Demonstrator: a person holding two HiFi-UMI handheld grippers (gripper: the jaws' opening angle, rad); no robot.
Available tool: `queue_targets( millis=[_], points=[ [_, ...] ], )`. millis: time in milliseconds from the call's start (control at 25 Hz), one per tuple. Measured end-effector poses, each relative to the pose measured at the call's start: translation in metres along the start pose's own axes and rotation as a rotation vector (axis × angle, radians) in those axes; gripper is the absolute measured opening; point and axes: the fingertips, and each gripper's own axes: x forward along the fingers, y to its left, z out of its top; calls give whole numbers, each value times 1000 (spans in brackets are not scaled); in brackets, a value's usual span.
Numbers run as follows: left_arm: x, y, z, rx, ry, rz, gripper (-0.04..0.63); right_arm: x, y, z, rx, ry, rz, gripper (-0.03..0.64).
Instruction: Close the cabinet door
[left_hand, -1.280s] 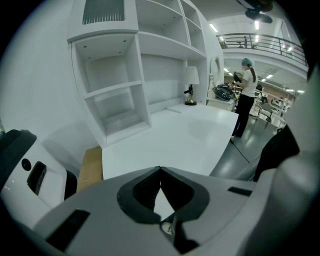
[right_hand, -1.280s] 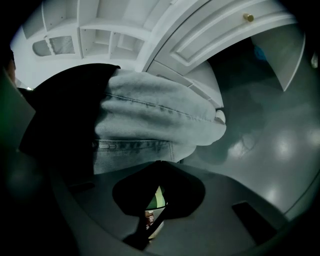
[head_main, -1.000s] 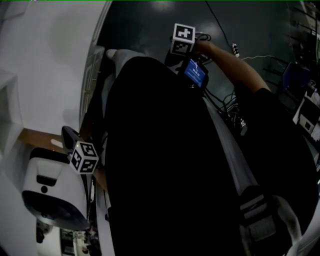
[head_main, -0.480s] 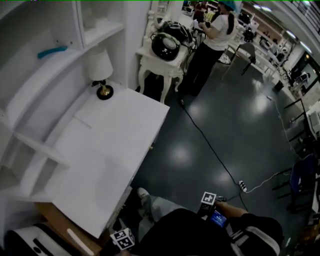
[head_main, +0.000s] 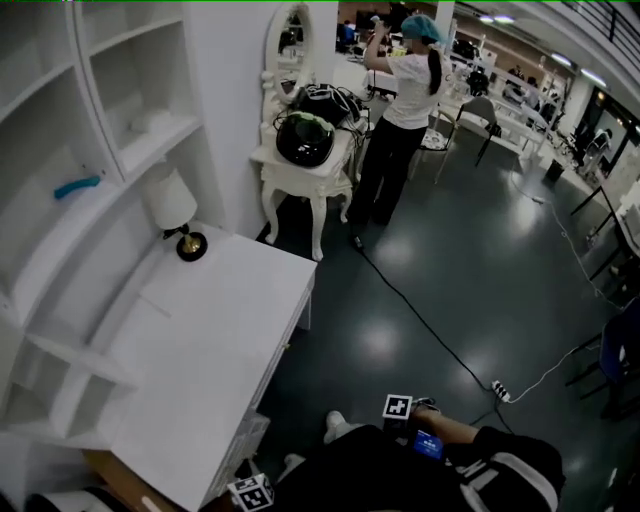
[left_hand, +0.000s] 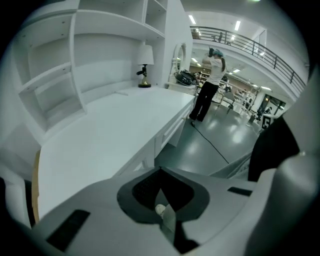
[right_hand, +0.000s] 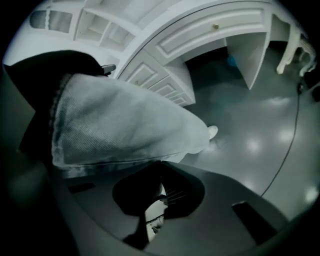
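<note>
A white desk (head_main: 215, 330) with shelves (head_main: 120, 130) above it stands at the left. In the right gripper view its front shows a drawer with a small knob (right_hand: 215, 26) and panelled fronts (right_hand: 160, 82) beside a dark kneehole (right_hand: 212, 67). No door can be made out as standing open. My left gripper (left_hand: 160, 172) is held low over the desk's near end, its jaws together with nothing between them. My right gripper (right_hand: 160, 164) hangs beside a grey trouser leg (right_hand: 125, 120), shut and empty. In the head view only the marker cubes (head_main: 250, 492) show at the bottom edge.
A small lamp (head_main: 172, 208) stands at the desk's back. Beyond it is a white side table (head_main: 305, 165) with a black helmet-like object. A person (head_main: 400, 110) stands behind it. A cable (head_main: 430, 335) runs across the dark glossy floor to a power strip (head_main: 503, 391).
The head view has swung up from the wearer's dark clothes to the desk, shelves and room. Both grippers have stayed low by the body.
</note>
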Motion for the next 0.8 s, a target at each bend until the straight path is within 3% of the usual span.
queue_targets(
  millis=[160, 280, 480, 640, 800],
  points=[
    [31, -70, 59, 140, -2, -71, 12, -37, -79, -24, 219, -208, -102, 18],
    [46, -133, 102, 269, -48, -142, 12, -50, -112, -58, 405, -307, -84, 18],
    [77, -197, 145, 535, 8, -269, 12, -70, -102, -52, 573, -606, 18, 18],
    [120, -244, 194, 669, 49, -401, 12, -56, -109, -65, 735, -701, 19, 18],
    [155, -294, 234, 868, 75, -530, 12, -38, -96, -71, 958, -825, 86, 18]
  ],
)
